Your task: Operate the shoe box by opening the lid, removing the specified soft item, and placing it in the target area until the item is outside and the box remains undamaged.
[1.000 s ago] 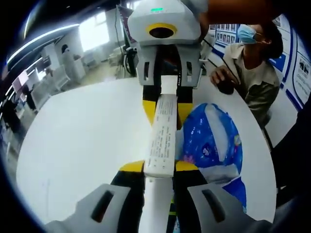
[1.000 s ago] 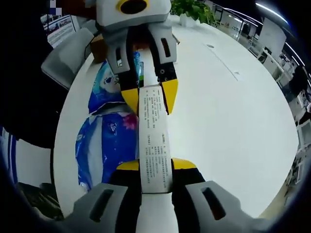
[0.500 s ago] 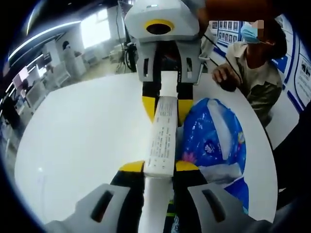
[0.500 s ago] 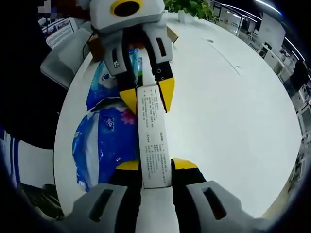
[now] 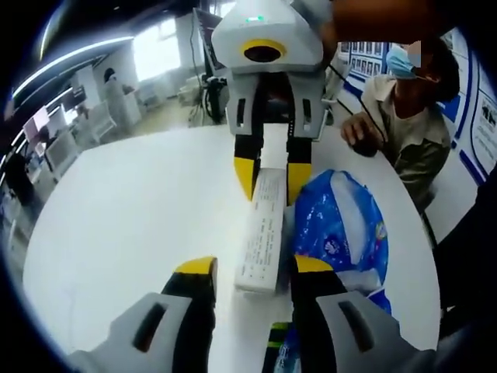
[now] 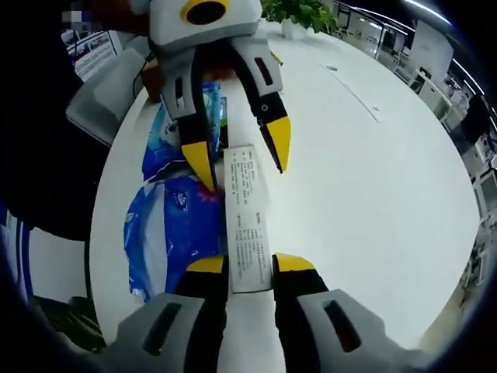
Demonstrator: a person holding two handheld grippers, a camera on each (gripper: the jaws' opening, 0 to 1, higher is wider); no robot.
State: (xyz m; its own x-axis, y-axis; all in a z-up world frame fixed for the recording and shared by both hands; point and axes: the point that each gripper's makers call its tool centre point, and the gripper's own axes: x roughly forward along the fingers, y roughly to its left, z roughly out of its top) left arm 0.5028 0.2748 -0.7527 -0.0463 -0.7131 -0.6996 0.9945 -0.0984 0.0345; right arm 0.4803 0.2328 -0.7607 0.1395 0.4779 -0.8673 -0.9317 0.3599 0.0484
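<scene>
Big round white table (image 5: pixel 116 225) under both grippers, bright office space behind it, and a seated person (image 5: pixel 408 116) at the far edge with a hand on the tabletop. In the left gripper view, the left gripper (image 5: pixel 252 272) has its yellow-tipped jaws spread wide, and the near end of the white box (image 5: pixel 264 229), a long narrow thing with small print on its side, sits loose in the gap, touching neither jaw. Just beside the box lies the blue plastic pack (image 5: pixel 342 225), crinkled and flat on the table. Farther along, the right gripper (image 5: pixel 268 175) faces in, jaws pinched on the box's far end. Over in the right gripper view, that right gripper (image 6: pixel 248 264) clamps the box (image 6: pixel 247 217); beyond, the left gripper (image 6: pixel 245 159) gapes open, and a potted plant (image 6: pixel 299 19) sits far back.
</scene>
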